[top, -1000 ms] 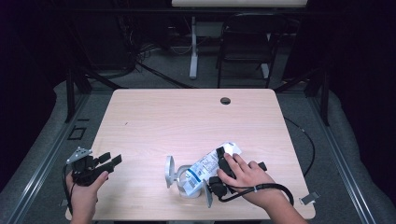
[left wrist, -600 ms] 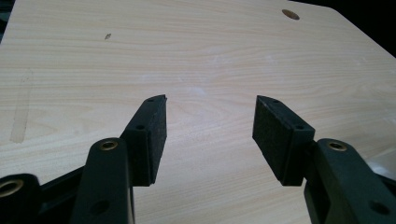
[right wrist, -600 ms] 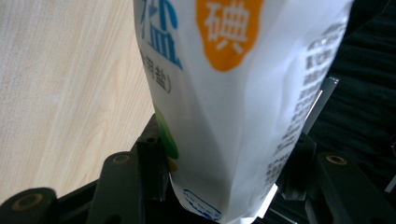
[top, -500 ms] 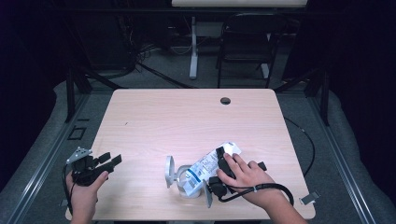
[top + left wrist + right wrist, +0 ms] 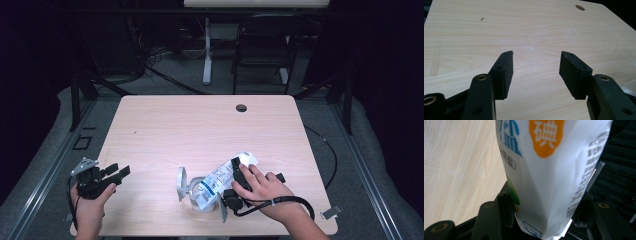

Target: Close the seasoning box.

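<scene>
Seen from the high view, we have the right gripper (image 5: 235, 175) clamped across a white printed bag (image 5: 220, 182) lying tilted near the front edge of the table (image 5: 200, 120), right hand (image 5: 265, 187) on top of it. Low end of the bag sits on or in a small round container (image 5: 200, 192) with a hinged lid (image 5: 181, 183) standing open; we can't tell which. Left gripper (image 5: 112, 172) is well apart at the front left corner, held in the left hand (image 5: 90, 200), jaws spread, nothing in them.

Left gripper view: we see its two black jaws wide open over bare wood, pads (image 5: 505, 72) empty, a cable hole (image 5: 580, 7) at the far edge.

Right gripper view: the bag (image 5: 549, 170) stands between the jaws, which are closed on its bottom seam, orange and blue print facing us.

Risks, as we judge them: the grip is on a thin soft seam, so the bag could slip or sag if tilted further. Contents could spill past the container if the mouth is not lined up. Container is light and unheld, so a nudge from the bag may tip it.
</scene>
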Tool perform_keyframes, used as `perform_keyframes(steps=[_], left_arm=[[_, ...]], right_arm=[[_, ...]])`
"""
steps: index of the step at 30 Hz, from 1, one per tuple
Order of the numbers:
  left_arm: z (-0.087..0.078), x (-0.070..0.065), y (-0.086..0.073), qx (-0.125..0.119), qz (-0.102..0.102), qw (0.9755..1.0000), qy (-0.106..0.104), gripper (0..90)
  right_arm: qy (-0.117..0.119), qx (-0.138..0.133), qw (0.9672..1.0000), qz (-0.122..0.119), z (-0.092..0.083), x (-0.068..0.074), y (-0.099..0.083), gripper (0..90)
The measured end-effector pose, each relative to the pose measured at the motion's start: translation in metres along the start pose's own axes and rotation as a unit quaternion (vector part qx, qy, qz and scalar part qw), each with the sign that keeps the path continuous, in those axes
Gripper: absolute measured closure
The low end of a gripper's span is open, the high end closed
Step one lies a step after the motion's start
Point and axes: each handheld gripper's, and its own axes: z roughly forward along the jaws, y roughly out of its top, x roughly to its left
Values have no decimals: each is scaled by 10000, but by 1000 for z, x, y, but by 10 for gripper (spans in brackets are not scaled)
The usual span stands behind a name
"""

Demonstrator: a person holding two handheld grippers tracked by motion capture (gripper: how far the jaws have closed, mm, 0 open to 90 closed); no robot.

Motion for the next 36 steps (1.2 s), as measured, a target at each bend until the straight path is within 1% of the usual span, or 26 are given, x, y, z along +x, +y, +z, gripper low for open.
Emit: perform_keyframes(steps=[19, 22, 25, 26, 33, 36], left_arm=[[0, 0, 0, -22, -5, 10000, -4, 454], [0, 0, 0, 6, -2, 10000, -11, 454], [0, 0, 0, 7, -1, 10000, -11, 454], [0, 0, 0, 8, 0, 10000, -11, 454], [0, 1, 0, 17, -3, 10000, -2, 454], [0, 1, 0, 18, 0, 10000, -1, 454]], right_arm=[[-7, -6, 10000, -7, 0, 0, 0, 485], [-10, -1, 10000, -14, 0, -1, 0, 486], [-6, -51, 10000, 17, 0, 0, 0, 490], [-16, 27, 10000, -53, -1, -2, 0, 491], [12, -68, 10000, 4, 0, -1, 0, 498], [15, -57, 10000, -5, 0, -1, 0, 501]])
